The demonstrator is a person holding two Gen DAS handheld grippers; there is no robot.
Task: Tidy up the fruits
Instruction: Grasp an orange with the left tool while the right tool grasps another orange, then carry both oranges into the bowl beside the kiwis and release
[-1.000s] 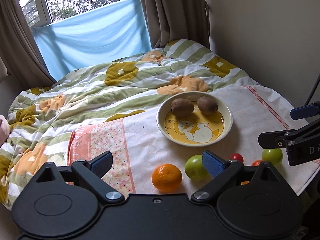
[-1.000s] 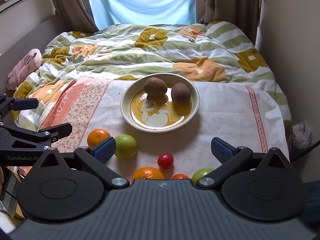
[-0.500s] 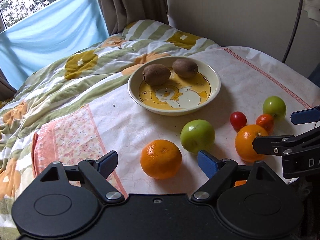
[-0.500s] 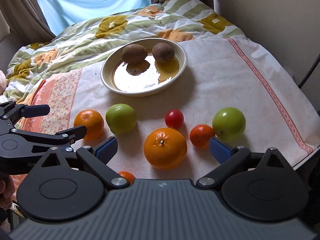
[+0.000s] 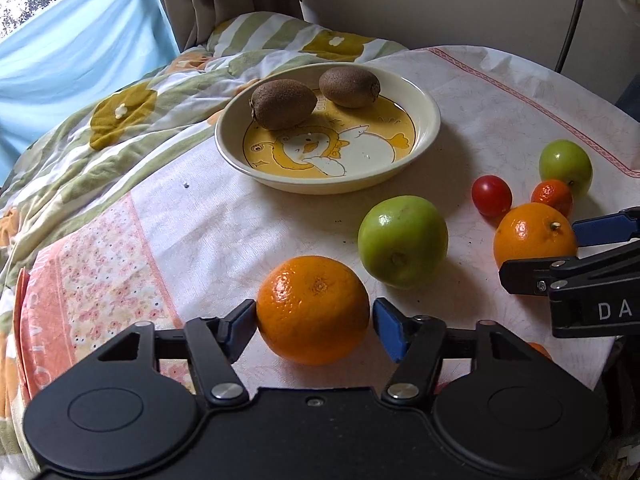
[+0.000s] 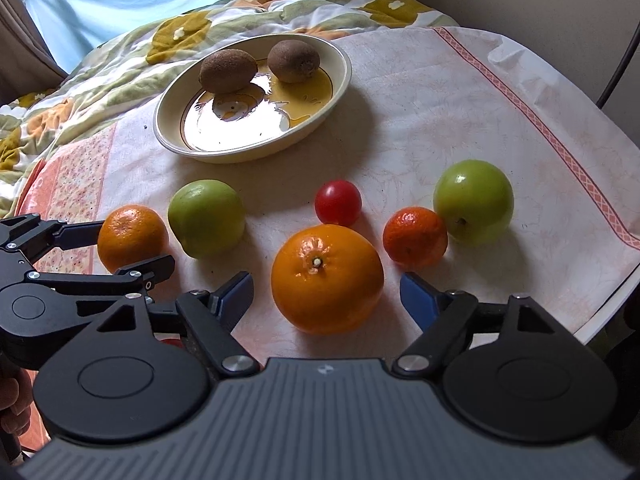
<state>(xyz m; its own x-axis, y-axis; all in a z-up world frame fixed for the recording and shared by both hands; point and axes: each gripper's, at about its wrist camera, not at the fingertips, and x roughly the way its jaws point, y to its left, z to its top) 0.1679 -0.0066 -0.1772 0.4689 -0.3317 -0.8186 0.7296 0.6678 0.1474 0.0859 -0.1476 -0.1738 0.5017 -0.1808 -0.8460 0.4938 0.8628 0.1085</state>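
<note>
A cream duck plate [image 5: 424, 136] [image 6: 344, 80] holds two brown kiwis [image 5: 283, 105] [image 6: 228, 71]. My left gripper [image 5: 313, 322] has its blue pads on both sides of an orange mandarin [image 5: 313, 310] [image 6: 133, 238] lying on the cloth; the left pad touches it. My right gripper [image 6: 327, 294] is open around a bigger orange [image 6: 327, 278] [image 5: 534, 236], with gaps on both sides. Loose fruit nearby: a green apple [image 5: 402, 240] [image 6: 206, 218], a cherry tomato [image 5: 491, 195] [image 6: 338, 203], a small tangerine [image 6: 415, 237] and a second green apple [image 6: 474, 200].
The fruit lies on a white and pink floral cloth [image 6: 440, 100] over a bed with a striped quilt [image 5: 120, 120]. The cloth's edge drops off at the right [image 6: 624, 280]. Curtains and a wall stand behind. A cable [image 5: 572, 12] hangs at the right.
Both grippers have come down and forward close to the fruit. The left jaws have narrowed around the mandarin; the right jaws now straddle the big orange.
</note>
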